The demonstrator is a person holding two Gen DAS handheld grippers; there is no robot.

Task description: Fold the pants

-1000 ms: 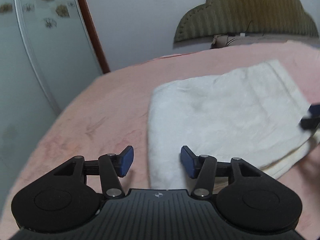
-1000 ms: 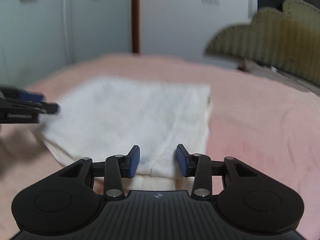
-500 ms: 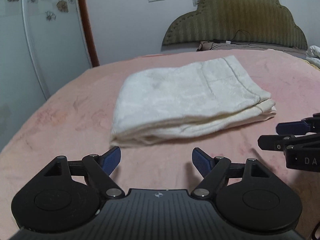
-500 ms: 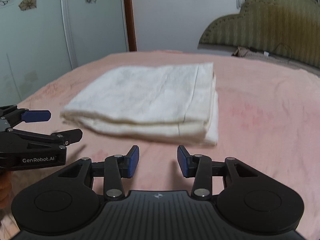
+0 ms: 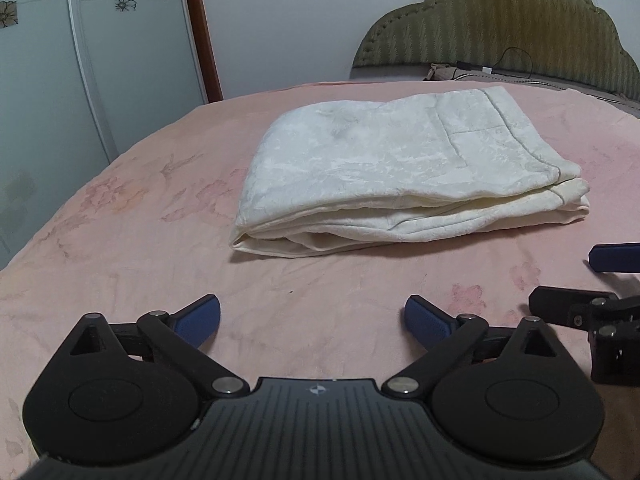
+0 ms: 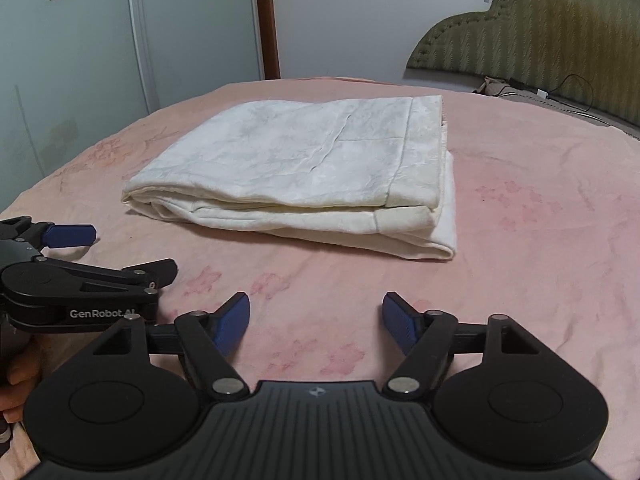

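The cream white pants [image 5: 400, 172] lie folded in a flat stack of layers on the pink bed cover [image 5: 120, 220]; they also show in the right wrist view [image 6: 304, 172]. My left gripper [image 5: 312, 318] is open and empty, low over the cover, well short of the pants' near edge. My right gripper [image 6: 316, 320] is open and empty, also short of the pants. The right gripper shows at the right edge of the left wrist view [image 5: 592, 280], and the left gripper at the left edge of the right wrist view [image 6: 124, 252].
A padded olive headboard [image 5: 500, 20] stands behind the bed, with a cable and small items at its foot. Wardrobe doors with flower stickers [image 6: 80, 40] and a brown door frame [image 5: 200, 28] stand on the left. The bed edge curves away at the left.
Both grippers have drawn back from the pants and opened wider. The folded pants lie still on the bed, now farther from both.
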